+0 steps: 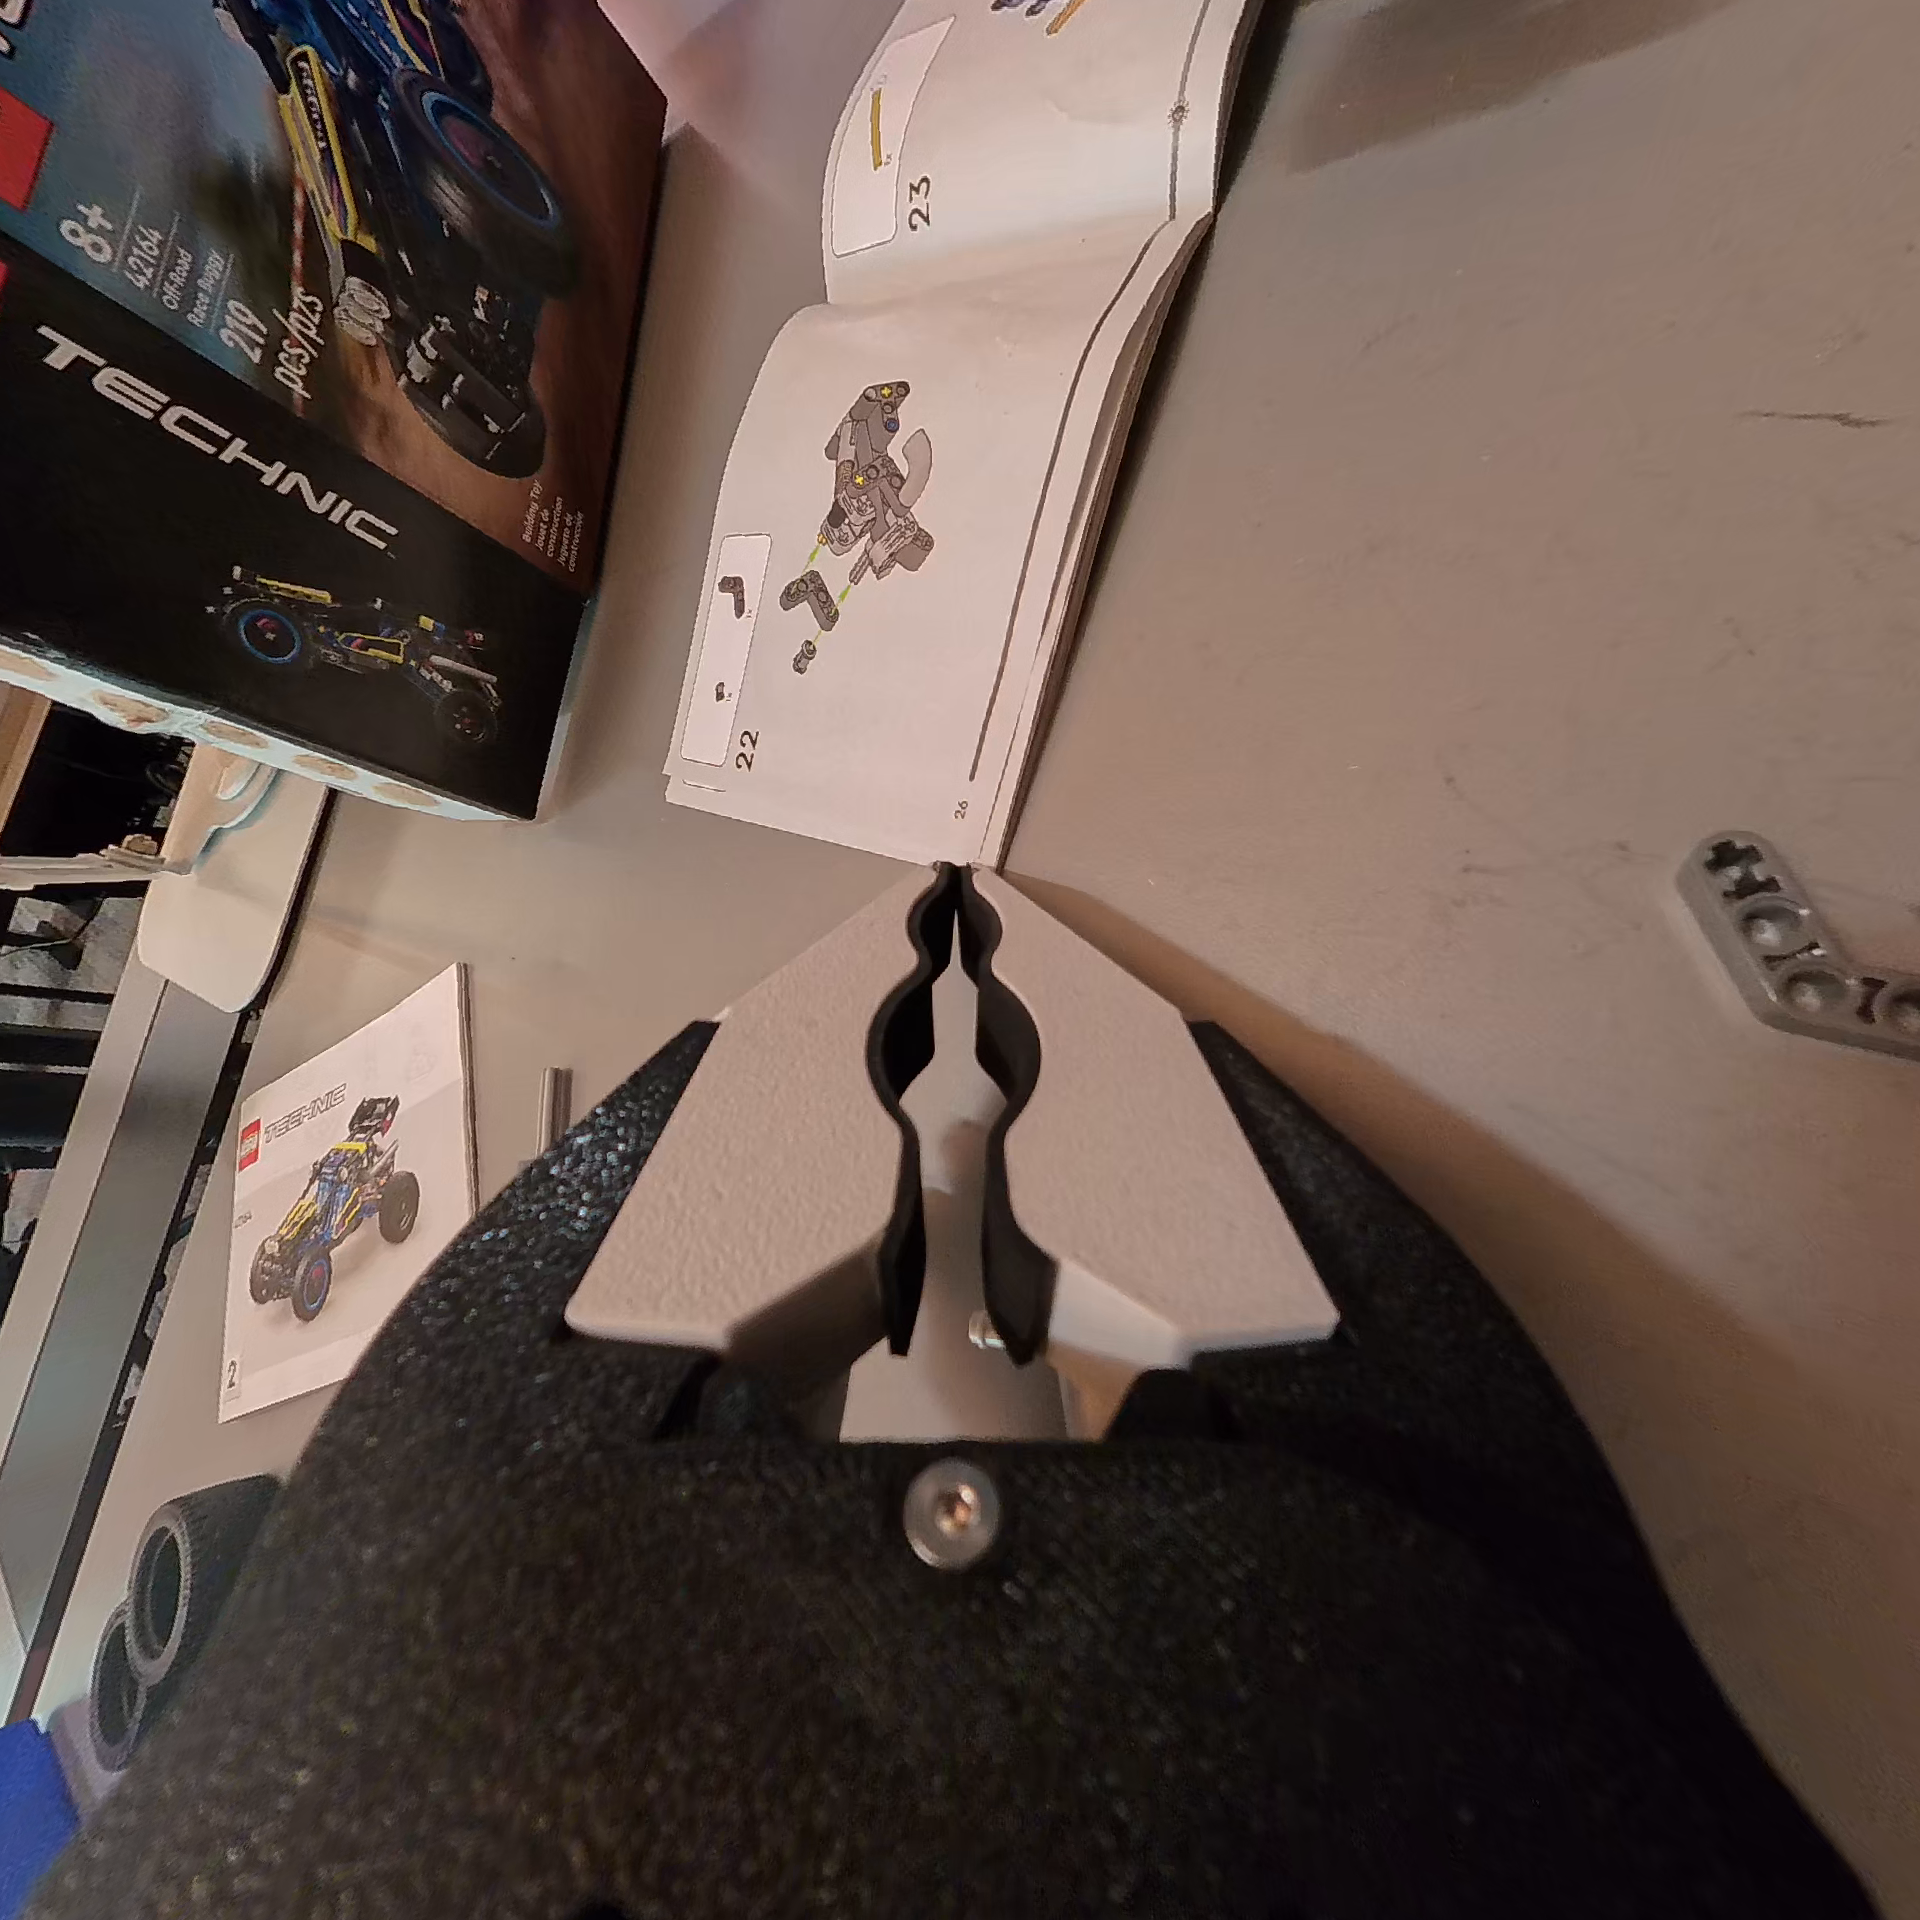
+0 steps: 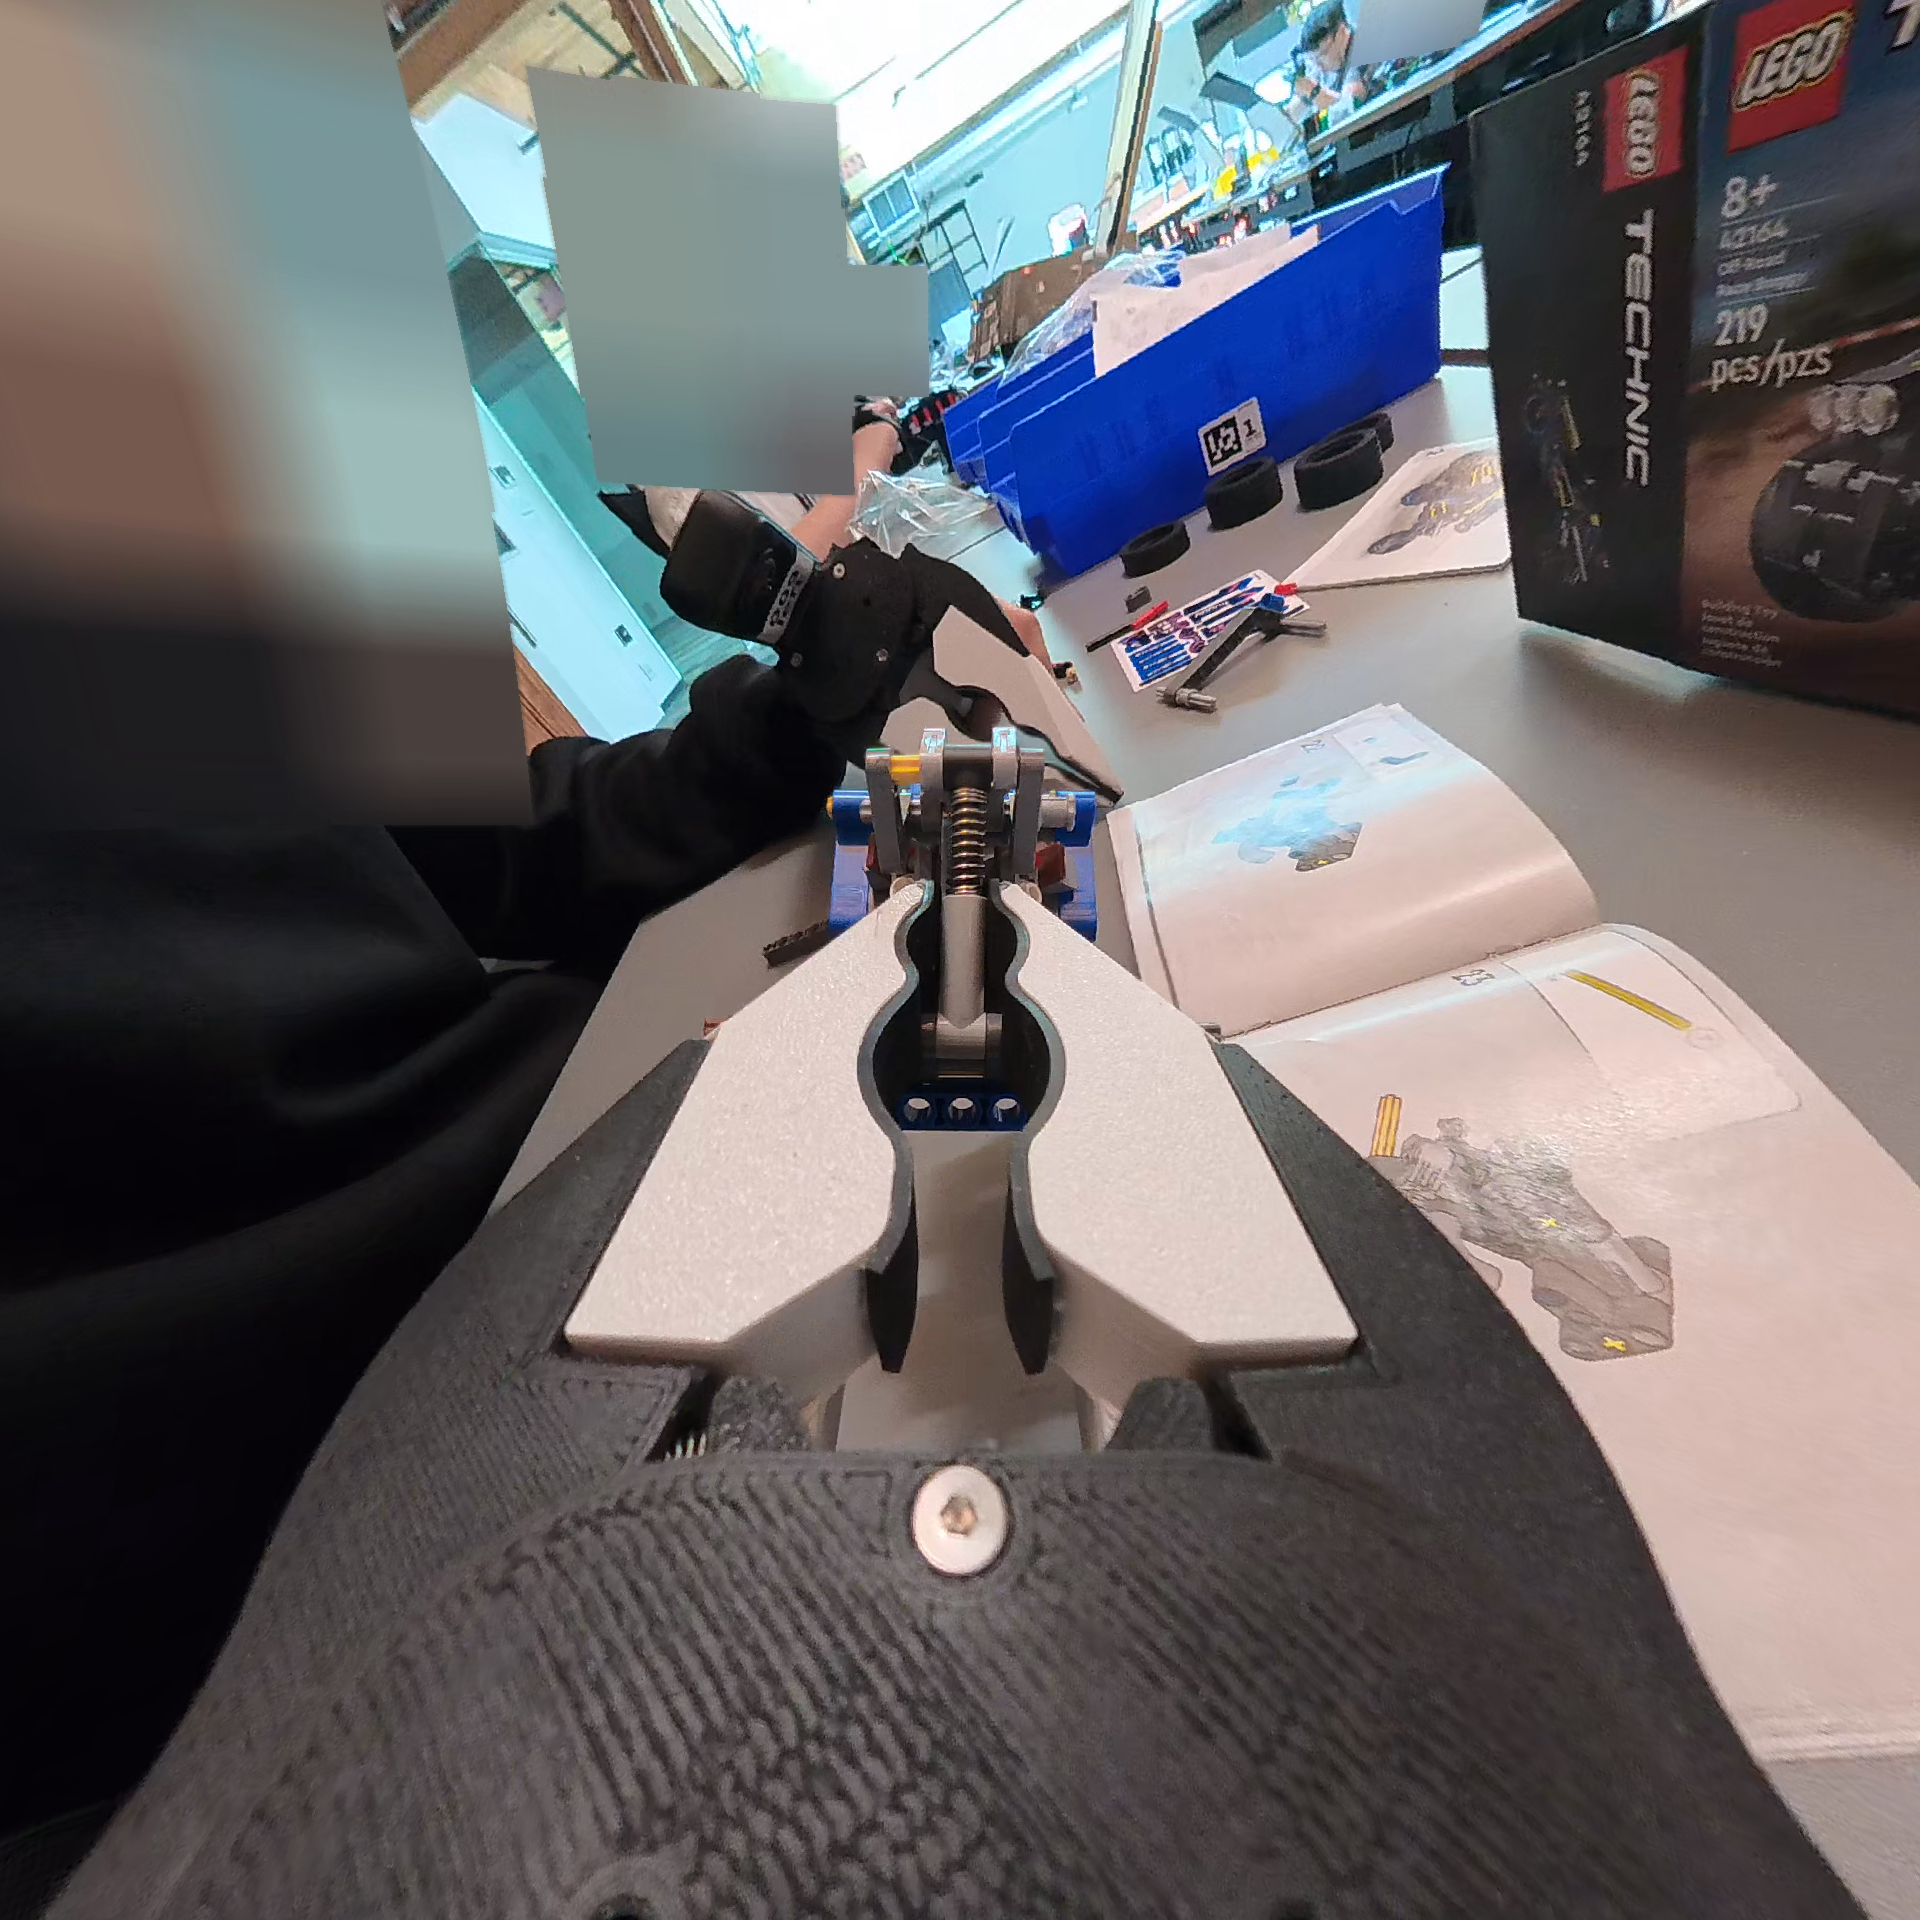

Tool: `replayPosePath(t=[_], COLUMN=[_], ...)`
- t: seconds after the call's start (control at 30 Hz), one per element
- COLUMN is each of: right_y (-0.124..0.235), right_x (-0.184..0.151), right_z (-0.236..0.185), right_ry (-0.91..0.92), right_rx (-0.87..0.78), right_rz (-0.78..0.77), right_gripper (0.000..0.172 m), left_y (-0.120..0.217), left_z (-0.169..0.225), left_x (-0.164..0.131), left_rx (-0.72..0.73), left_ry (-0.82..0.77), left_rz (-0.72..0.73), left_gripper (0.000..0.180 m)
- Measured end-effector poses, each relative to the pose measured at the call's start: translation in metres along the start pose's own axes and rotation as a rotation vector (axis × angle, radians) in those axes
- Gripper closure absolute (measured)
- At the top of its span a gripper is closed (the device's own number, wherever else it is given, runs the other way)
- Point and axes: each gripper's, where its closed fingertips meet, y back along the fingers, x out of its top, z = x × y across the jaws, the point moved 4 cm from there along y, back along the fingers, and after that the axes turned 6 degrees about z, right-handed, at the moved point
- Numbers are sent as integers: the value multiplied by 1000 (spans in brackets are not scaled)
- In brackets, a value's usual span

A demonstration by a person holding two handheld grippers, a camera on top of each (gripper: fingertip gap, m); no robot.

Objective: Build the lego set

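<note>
Along the left edge of the grey table a toy-set box lies flat, with a closed booklet and a stack of black tyres below it near that edge, seemingly parked out of the way. Beside the box an open instruction booklet lies spread, pages up, presumably so the drawings can be read while both hands are busy. The left gripper hangs with its tips just at that booklet's near corner; its fingers are pinched together with nothing visible between them. Further right on the table a grey angled beam lies alone, well apart from the booklet. From the other side, the right gripper clamps a grey shock absorber with a metal spring, both pads pressing its barrel, which carries a small blue and grey assembly upright near the table's front edge, probably to steady it for fitting. Beyond, loose parts, a sticker sheet and blue bins sit toward the far edge.
</note>
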Motion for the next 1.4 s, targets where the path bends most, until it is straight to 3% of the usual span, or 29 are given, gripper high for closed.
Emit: replayPosePath(t=[0.23, 0.4, 0.9, 1.17, 1.4], right_y=[-7, -10, -48, -55, -45], right_x=[-6, -16, -29, -23, -24], right_z=[-3, 1, -3, 3, 15], right_ry=[29, 60, 224, 166, 146], right_rx=[0, -27, 4, 7, 14], right_rz=[-52, -169, -707, -977, -988], right_gripper=[168, 167, 167, 167, 167], left_y=[0, 1, 1, 1, 0], left_z=[0, 0, 3, 3, 4], left_x=[0, 0, 1, 1, 1], left_rx=[0, -2, 15, 17, 20], left_ry=[1, 9, -75, -81, -104], left_rz=[1, 7, -1, 6, -14], left_gripper=[180, 180, 180, 180, 180])
